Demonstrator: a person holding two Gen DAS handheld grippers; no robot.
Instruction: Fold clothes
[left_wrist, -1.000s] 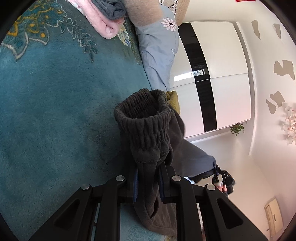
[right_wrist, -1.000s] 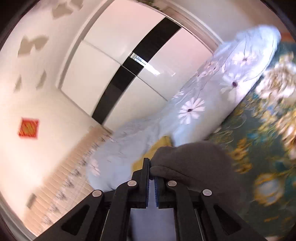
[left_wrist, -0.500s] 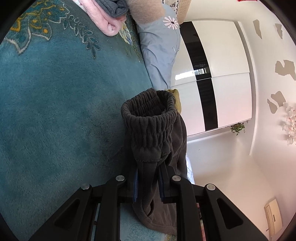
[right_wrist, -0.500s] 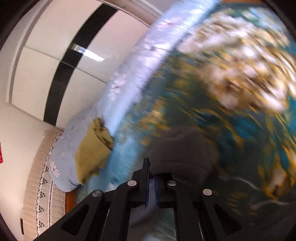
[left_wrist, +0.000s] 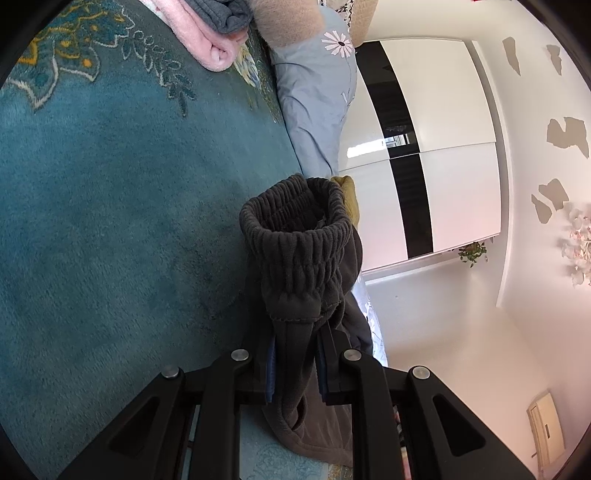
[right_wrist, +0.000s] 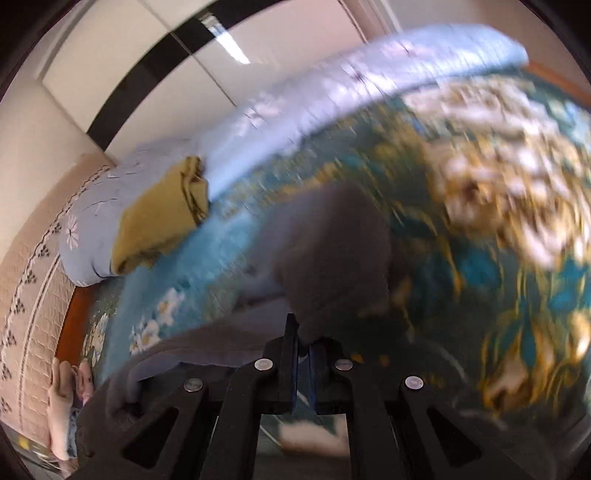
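Dark grey trousers (left_wrist: 299, 254) with a ribbed elastic waistband hang from my left gripper (left_wrist: 295, 365), which is shut on the cloth just below the waistband, held above the teal floral blanket (left_wrist: 110, 206). In the right wrist view my right gripper (right_wrist: 303, 354) is shut on another part of the same grey trousers (right_wrist: 332, 258), low over the blanket (right_wrist: 480, 258); that view is blurred by motion. The right gripper is hidden in the left wrist view.
Folded pink and grey clothes (left_wrist: 214, 33) lie at the blanket's far end. A mustard folded garment (right_wrist: 159, 221) rests on a pale blue flowered pillow (right_wrist: 92, 229). A white wardrobe with a black stripe (left_wrist: 424, 147) stands beyond the bed.
My right gripper has dropped and tipped downward with the trouser cloth, from facing the wardrobe to facing the blanket. The left gripper has kept still with the waistband.
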